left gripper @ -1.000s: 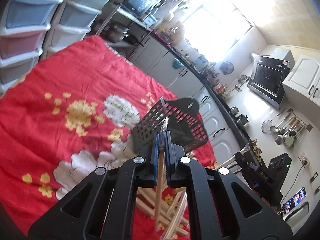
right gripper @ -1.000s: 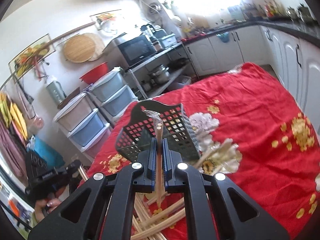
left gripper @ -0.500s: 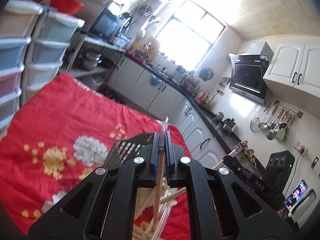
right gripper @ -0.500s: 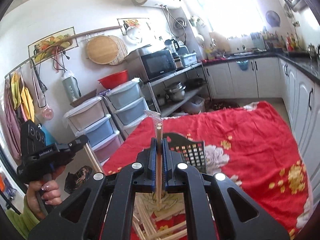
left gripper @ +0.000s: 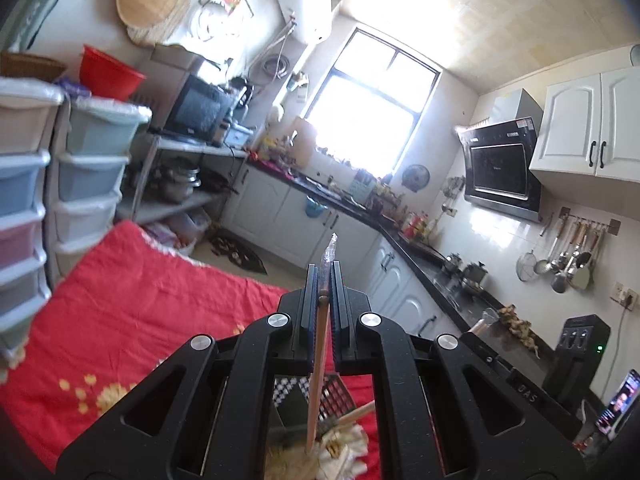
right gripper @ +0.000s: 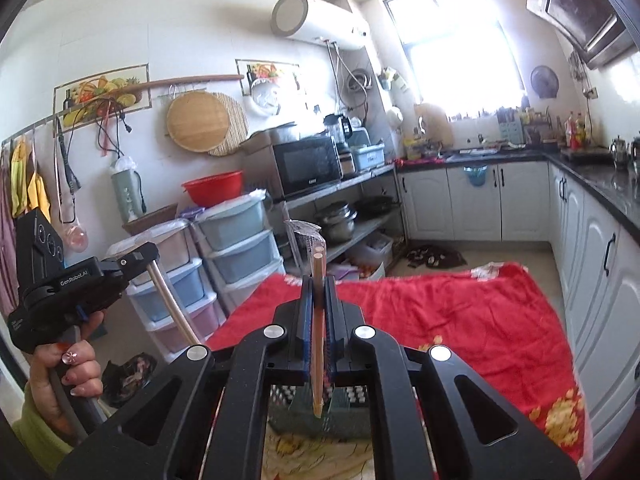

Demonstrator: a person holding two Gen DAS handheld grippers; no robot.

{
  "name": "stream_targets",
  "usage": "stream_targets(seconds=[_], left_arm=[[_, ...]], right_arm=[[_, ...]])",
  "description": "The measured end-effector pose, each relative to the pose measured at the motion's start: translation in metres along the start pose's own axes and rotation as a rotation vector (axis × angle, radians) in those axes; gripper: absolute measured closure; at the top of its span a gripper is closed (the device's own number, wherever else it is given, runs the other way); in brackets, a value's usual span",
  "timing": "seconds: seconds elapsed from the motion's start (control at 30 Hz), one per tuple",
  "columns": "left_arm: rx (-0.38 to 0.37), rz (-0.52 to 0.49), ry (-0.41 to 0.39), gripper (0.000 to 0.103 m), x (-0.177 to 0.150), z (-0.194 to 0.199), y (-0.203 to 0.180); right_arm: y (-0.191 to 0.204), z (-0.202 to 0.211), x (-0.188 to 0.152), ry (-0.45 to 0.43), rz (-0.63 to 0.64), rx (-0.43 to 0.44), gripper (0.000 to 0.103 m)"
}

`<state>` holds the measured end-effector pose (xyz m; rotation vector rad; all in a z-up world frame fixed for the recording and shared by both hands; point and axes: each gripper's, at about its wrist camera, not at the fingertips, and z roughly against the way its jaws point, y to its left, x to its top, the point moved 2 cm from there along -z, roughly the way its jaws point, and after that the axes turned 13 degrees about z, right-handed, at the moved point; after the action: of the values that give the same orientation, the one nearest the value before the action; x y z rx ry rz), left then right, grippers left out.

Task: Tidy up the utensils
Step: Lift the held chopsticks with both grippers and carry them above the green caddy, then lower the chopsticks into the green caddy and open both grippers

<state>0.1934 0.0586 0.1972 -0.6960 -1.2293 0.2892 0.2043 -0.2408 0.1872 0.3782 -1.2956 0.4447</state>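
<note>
With a wrapped chopstick pair [right gripper: 318, 320] clamped in the right gripper [right gripper: 319, 312] and another [left gripper: 320, 344] in the left gripper [left gripper: 323, 300] (both lifted), each should be lowered tip-first, upright, into the black mesh basket [right gripper: 352, 400].

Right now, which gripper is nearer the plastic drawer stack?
Left. The left gripper, shut on a chopstick, is held just in front of the drawer stack; the right gripper, also holding one, hangs farther off over the red cloth, above the mesh basket.

You can read "GenRobot.AI" in white on the left gripper [right gripper: 134, 258] body. The right gripper [left gripper: 482, 320] body shows "DAS".
</note>
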Motion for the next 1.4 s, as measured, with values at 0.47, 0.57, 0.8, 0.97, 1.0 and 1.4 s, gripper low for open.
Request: stream_targets(seconds=[0.47, 0.57, 0.8, 0.97, 1.0, 1.4], left_arm=[[0.115, -0.107, -0.125, 0.100, 0.005, -0.025, 0.003], [0.134, -0.109, -0.119, 0.100, -0.001, -0.032, 0.011], [0.162, -0.112, -0.075, 0.100, -0.022, -0.047, 0.030], [0.174, -0.117, -0.035, 0.100, -0.038, -0.056, 0.039], [0.176, -0.119, -0.029, 0.100, -0.040, -0.057, 0.040], [0.214, -0.133, 0.028, 0.094, -0.063, -0.064, 0.052]], right_arm=[[-0.011, -0.026, 0.010, -0.030, 0.054, -0.084, 0.097], [-0.014, -0.034, 0.000, -0.010, 0.054, -0.090, 0.097], [-0.014, -0.054, -0.024, 0.046, 0.046, -0.091, 0.097], [-0.011, -0.068, -0.042, 0.092, 0.032, -0.079, 0.097], [-0.010, -0.070, -0.044, 0.098, 0.030, -0.077, 0.097], [-0.004, -0.077, -0.062, 0.127, 0.021, -0.071, 0.063]])
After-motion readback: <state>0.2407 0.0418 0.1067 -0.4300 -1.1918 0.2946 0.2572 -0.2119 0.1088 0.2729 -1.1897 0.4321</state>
